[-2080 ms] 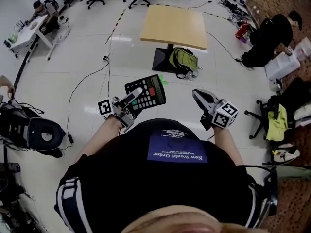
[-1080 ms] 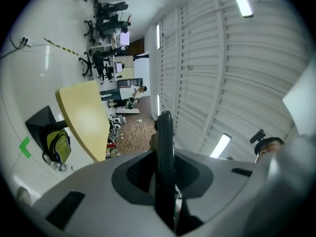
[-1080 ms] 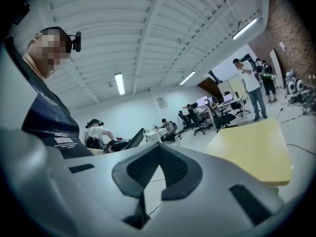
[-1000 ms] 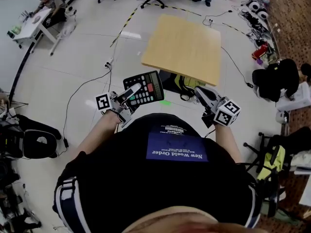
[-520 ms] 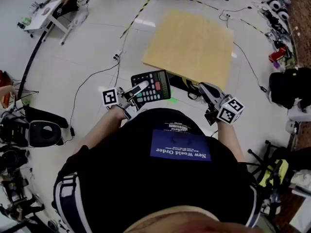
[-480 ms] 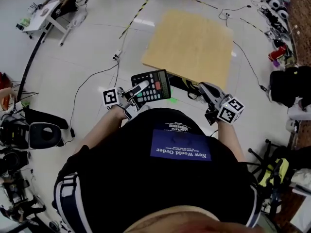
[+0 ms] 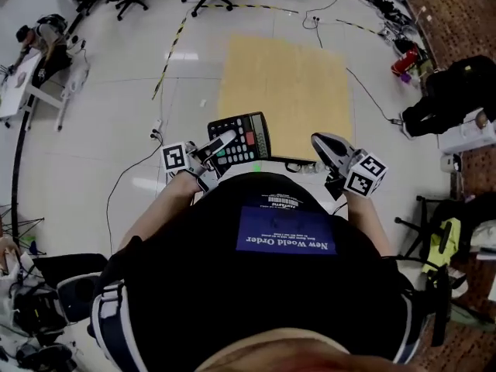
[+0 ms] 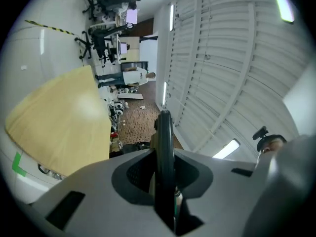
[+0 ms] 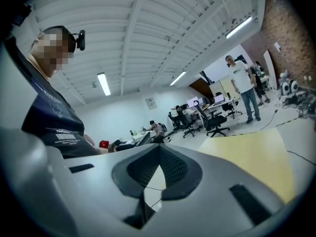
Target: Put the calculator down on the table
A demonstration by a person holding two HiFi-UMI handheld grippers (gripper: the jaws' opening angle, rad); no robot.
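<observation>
Calculator [image 7: 252, 134] sits clamped in the left hand-held gripper [image 7: 225, 138] — the right hand-held gripper [image 7: 318, 140] is closed, empty. Level it low over the desk [image 7: 294, 76] before releasing.

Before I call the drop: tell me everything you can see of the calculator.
The calculator is a black desktop model, plastic by its look, with rows of pale keys and one red key. It lies keys-up, its near left corner clamped in the left gripper, over the near edge of the wooden table; contact with the top cannot be told. The left gripper view shows it edge-on between the jaws.
</observation>
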